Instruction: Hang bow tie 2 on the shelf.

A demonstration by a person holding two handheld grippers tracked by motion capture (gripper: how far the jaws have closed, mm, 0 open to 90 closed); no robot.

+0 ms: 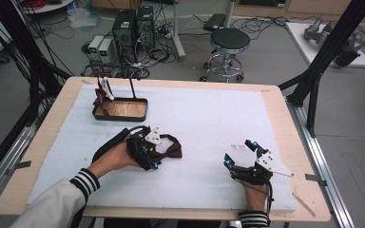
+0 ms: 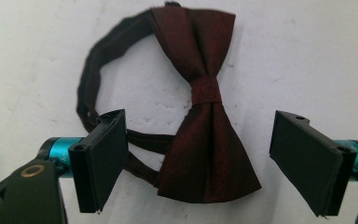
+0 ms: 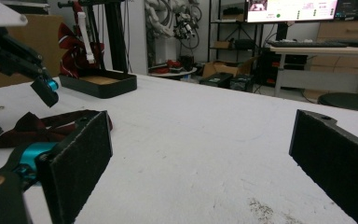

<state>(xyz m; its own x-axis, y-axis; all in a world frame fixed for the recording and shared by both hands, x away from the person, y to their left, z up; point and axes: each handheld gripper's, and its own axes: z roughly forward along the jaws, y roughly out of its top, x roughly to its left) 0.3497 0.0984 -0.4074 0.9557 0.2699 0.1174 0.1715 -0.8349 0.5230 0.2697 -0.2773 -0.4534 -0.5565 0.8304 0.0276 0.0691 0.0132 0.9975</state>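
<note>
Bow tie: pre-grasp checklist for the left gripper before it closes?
1. Left gripper jaws open: ok.
2. Bow tie between the jaws: ok, one wing sits in the gap, pads not touching it.
3. Bow tie flat on the white mat: ok.
4. Strap clear of the pads: not ok, it runs behind the left pad.
5. Right gripper out of the way: ok, open and apart from the tie.
6. Tray free to receive: cannot tell.

Left gripper (image 2: 198,161) points down, fingers (image 2: 100,158) spread; right gripper (image 3: 205,163) lies level, fingers apart.
</note>
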